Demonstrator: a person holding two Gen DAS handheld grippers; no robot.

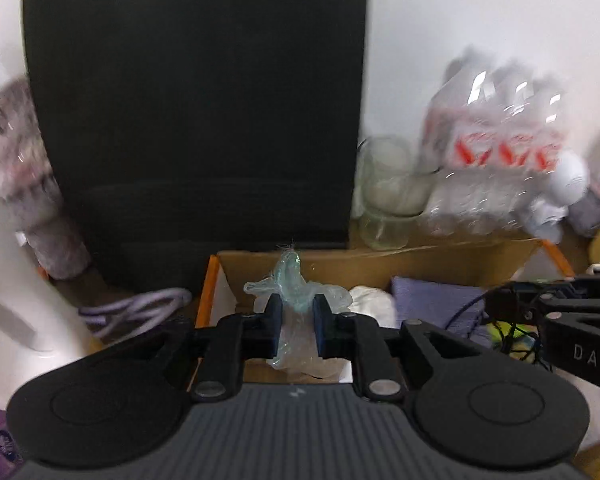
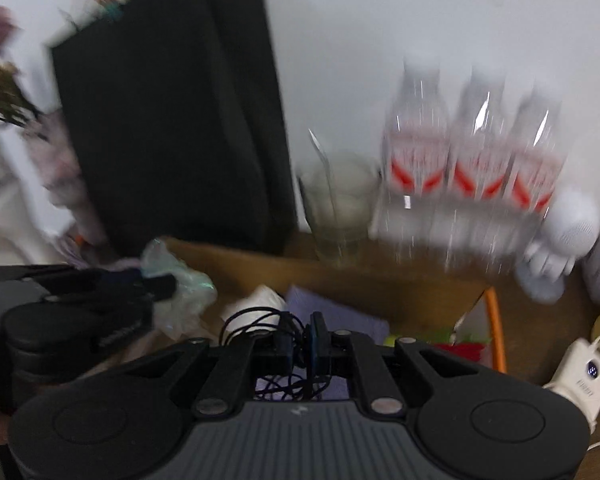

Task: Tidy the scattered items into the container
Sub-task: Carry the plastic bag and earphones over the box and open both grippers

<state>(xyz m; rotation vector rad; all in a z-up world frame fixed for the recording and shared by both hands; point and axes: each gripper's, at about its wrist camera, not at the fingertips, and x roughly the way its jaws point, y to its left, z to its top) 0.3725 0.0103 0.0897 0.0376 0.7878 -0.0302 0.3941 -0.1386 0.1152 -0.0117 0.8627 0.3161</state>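
My left gripper (image 1: 297, 322) is shut on a crumpled clear, bluish plastic bag (image 1: 294, 280) and holds it over the open cardboard box (image 1: 340, 266). The same bag shows in the right wrist view (image 2: 184, 292), pinched by the left gripper (image 2: 156, 282). My right gripper (image 2: 302, 338) is shut on a tangled black cable (image 2: 252, 320) above the box (image 2: 380, 280). The right gripper also shows at the right of the left wrist view (image 1: 504, 304). Inside the box lie a purple cloth (image 1: 432, 300) and a white crumpled item (image 1: 374, 302).
A tall black paper bag (image 1: 196, 120) stands behind the box. A glass jar (image 1: 388, 192) and a pack of water bottles (image 1: 496, 152) stand at the back right. A lilac cord (image 1: 140, 306) lies left of the box. A white charger (image 2: 580, 372) lies at right.
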